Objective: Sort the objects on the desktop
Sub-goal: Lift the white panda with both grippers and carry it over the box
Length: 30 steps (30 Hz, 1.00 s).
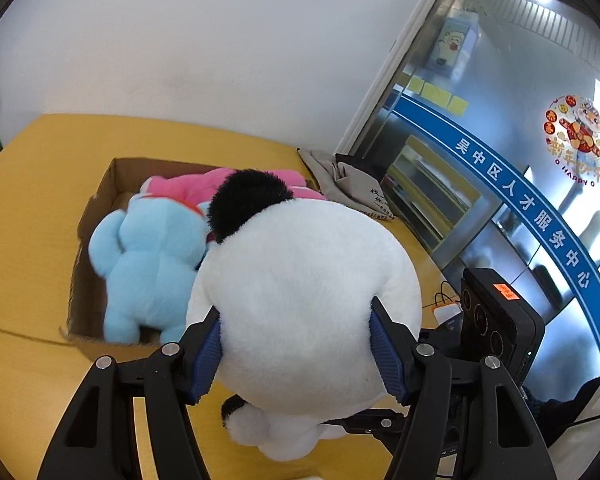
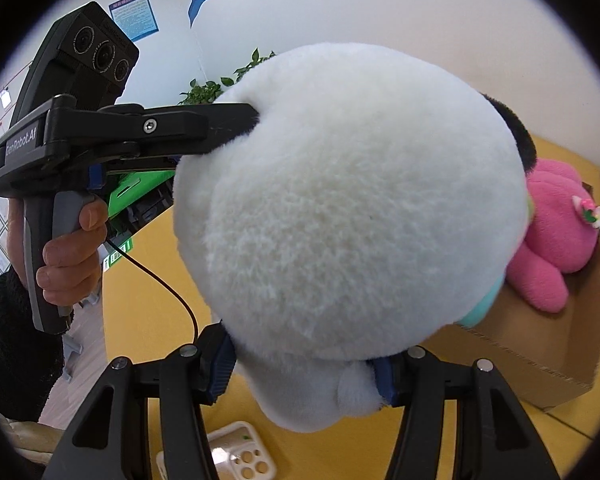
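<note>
Both my grippers clamp one white plush panda: the left gripper [image 1: 296, 344] pinches its round head [image 1: 304, 292] half-wide, the right gripper [image 2: 304, 364] grips lower; the panda blocks most of my view ahead; beyond the left gripper sits one cardboard box [image 1: 100, 200] on the yellow bench [image 1: 24, 216], holding two toys, one blue plush [image 1: 148, 264] and one pink plush [image 1: 204, 184]; right of it lies grey cloth [image 1: 348, 184].
</note>
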Available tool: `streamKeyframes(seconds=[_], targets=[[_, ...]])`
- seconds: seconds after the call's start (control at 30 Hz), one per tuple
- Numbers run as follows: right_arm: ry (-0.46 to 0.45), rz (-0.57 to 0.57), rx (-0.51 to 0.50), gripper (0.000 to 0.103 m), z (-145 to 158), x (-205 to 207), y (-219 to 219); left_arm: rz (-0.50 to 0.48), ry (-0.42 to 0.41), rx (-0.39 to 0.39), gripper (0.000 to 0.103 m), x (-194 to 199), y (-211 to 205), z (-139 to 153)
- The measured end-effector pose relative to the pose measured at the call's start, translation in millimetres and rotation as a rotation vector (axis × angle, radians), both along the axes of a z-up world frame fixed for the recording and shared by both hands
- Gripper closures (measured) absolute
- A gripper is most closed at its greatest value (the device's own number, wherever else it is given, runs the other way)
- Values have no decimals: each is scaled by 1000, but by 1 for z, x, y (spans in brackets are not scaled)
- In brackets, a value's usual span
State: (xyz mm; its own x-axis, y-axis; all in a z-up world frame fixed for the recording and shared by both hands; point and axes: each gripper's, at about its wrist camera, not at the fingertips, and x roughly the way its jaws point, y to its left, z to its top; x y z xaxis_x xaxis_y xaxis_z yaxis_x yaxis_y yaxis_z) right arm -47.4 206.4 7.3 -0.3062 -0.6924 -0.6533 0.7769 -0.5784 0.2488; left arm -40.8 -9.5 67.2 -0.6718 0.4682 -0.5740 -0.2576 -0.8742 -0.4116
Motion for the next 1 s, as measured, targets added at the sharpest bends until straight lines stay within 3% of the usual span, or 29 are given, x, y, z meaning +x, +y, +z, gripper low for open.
streamKeyframes(seconds=[0.3, 0.63, 0.8, 1.0], targets=[[14, -6, 22, 48, 12, -54, 38, -19, 8, -27, 33, -52, 30, 10], [32, -112, 61, 48, 9, -101, 101, -151, 16, 15, 32, -111, 79, -4], [-7, -166, 72, 48, 2, -135, 133, -202, -7, 24, 32, -153, 97, -21], [-87, -178, 104, 47, -24, -171, 162, -222, -102, 36, 31, -188, 112, -60]])
